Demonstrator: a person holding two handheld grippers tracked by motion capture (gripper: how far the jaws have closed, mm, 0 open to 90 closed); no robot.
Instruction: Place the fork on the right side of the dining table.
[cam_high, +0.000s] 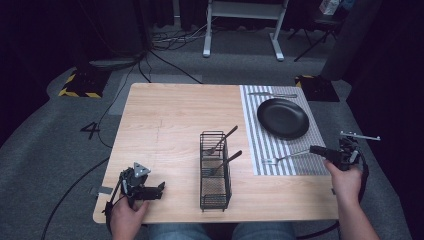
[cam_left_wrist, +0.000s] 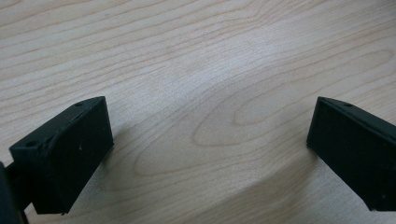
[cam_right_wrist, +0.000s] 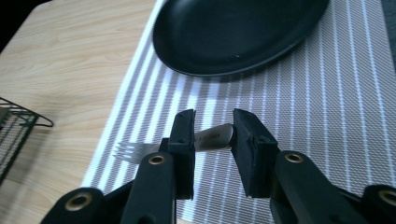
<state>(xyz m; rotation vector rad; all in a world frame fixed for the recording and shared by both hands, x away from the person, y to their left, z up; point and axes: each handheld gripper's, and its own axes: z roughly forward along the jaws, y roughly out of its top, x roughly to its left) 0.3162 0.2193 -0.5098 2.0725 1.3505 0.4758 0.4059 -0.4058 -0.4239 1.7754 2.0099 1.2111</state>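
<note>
A silver fork (cam_high: 285, 157) lies on the striped placemat (cam_high: 300, 162), tines toward the table's middle. My right gripper (cam_high: 320, 150) is at its handle end. In the right gripper view the fork (cam_right_wrist: 135, 151) runs leftward, and its handle end lies across the gap of my right gripper (cam_right_wrist: 212, 133). The jaws stand apart and the handle passes under the left one. A black plate (cam_high: 282, 117) rests on the mat just beyond. My left gripper (cam_high: 159, 189) sits open near the front left corner, over bare wood (cam_left_wrist: 205, 93).
A black wire rack (cam_high: 215, 172) stands at the table's middle front with two utensils leaning out of it. A knife (cam_high: 272, 95) lies on the mat behind the plate. The rack's corner (cam_right_wrist: 18, 121) is at the left in the right gripper view.
</note>
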